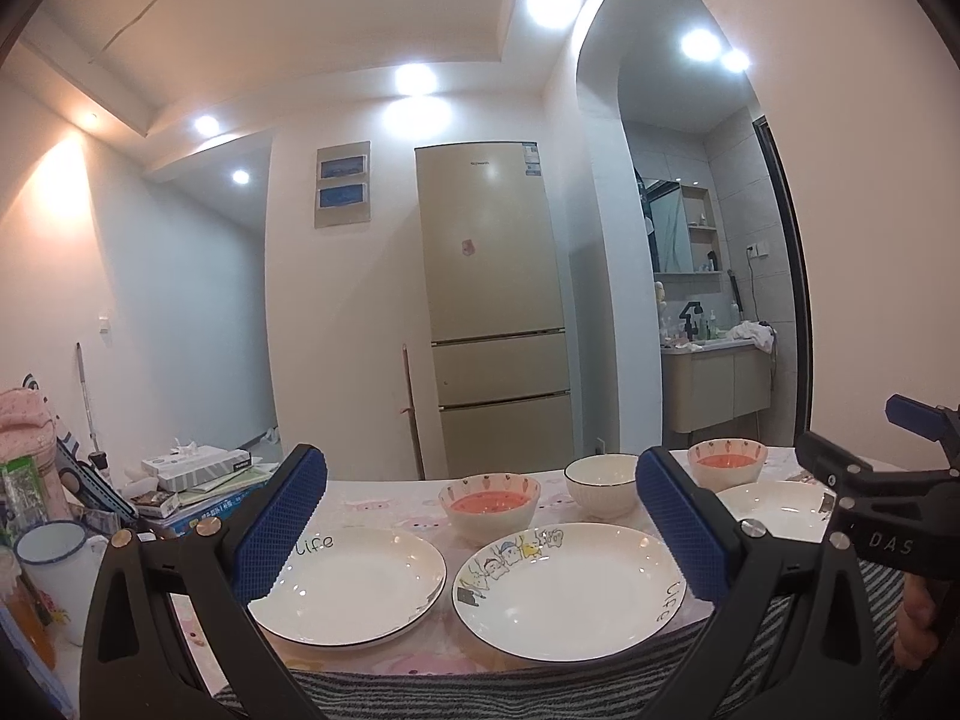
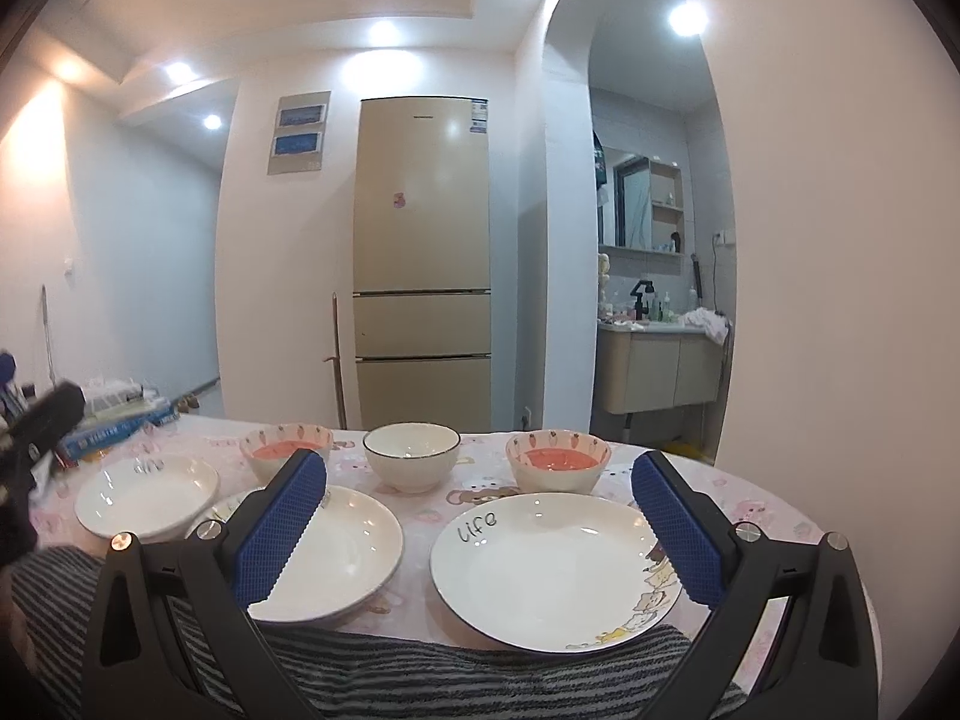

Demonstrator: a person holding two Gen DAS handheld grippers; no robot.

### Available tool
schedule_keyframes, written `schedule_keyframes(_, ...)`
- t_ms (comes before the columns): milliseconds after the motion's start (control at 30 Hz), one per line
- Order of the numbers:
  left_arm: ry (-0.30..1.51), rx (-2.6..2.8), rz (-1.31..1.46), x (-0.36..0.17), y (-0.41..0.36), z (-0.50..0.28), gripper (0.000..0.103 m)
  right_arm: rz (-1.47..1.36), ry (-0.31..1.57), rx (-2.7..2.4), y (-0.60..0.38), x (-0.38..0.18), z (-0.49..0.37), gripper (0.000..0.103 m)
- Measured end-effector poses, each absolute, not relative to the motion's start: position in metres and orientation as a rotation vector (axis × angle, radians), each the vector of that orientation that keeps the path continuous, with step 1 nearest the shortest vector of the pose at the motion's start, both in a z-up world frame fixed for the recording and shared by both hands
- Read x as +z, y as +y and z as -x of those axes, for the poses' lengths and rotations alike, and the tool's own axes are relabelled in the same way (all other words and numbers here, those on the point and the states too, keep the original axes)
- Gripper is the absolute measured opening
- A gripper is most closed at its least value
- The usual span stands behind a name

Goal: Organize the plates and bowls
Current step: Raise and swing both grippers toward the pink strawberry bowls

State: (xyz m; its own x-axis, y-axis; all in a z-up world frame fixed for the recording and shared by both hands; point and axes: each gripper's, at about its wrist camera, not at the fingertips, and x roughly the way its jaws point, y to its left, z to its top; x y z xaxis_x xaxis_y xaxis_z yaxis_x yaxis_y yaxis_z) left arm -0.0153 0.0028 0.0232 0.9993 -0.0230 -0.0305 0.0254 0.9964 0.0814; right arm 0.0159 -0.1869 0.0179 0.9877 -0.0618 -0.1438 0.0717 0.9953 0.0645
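While I hover at the near edge of the surface [image 2: 750, 498], its pink cartoon cloth carries three white plates in front: the right plate [image 2: 543, 570], middle plate [image 2: 342, 546] and left plate [image 2: 147, 495]. Behind stand two carrot-print bowls [image 2: 558, 461] [image 2: 287, 450] flanking a white bowl [image 2: 411, 456]. My left gripper [image 1: 480, 534] and right gripper [image 2: 477, 531] both hold their jaws spread, pinching nothing.

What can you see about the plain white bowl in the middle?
The white bowl looks like glazed ceramic, with faint ribs down its sides and a thin dark line round the rim. It stands upright and looks empty, on the pink cartoon tablecloth, between two carrot-patterned bowls and behind the plates. Nothing touches it.
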Motion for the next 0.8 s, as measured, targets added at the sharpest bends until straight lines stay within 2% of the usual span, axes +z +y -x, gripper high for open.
schedule_keyframes(167, 0.035, -0.045, -0.056, 0.053, 0.006, 0.016, 0.103, -0.101, 0.153, 0.016, -0.195, 0.067, -0.018, 0.103)
schedule_keyframes(567, -0.122, 0.028, -0.025, 0.132, 0.024, 0.029, 0.103, -0.120, -0.044, 0.016, -0.195, 0.161, -0.013, 0.103)
schedule_keyframes(800, -0.094, 0.026, -0.043, 0.177, 0.022, 0.017, 0.103, -0.206, -0.097, 0.047, -0.199, 0.204, -0.035, 0.103)
